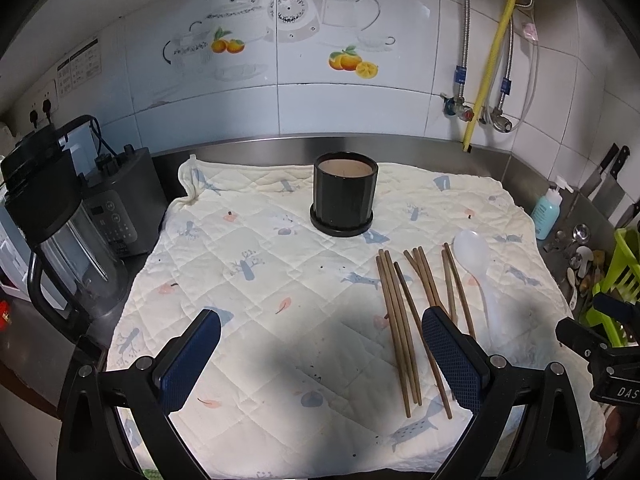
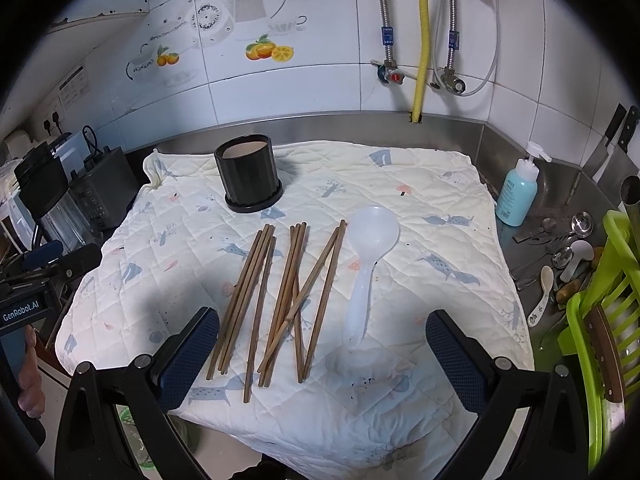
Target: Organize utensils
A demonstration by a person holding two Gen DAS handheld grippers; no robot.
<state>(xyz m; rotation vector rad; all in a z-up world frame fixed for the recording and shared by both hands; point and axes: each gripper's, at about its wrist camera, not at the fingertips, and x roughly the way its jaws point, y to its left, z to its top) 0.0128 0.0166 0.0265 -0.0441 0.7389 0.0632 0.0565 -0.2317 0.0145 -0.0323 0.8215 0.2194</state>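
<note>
Several brown wooden chopsticks [image 2: 280, 296] lie loose on a quilted cream cloth [image 2: 420, 240], in three rough bunches. A translucent white rice spoon [image 2: 368, 256] lies to their right. A black ribbed holder [image 2: 248, 178] on a black saucer stands upright and empty at the back of the cloth. In the left wrist view the chopsticks [image 1: 404, 320] and spoon [image 1: 478, 272] lie right of centre, the holder [image 1: 344, 200] straight ahead. My left gripper [image 1: 320, 360] is open above the cloth's near part. My right gripper [image 2: 322, 352] is open above the chopsticks' near ends, holding nothing.
A blender [image 1: 60, 232] and a grey appliance [image 1: 120, 204] stand at the left. At the right are a blue soap bottle [image 2: 516, 192], a sink with spoons [image 2: 560, 264], and a green dish rack [image 2: 600, 320]. Tiled wall with pipes [image 2: 420, 40] behind.
</note>
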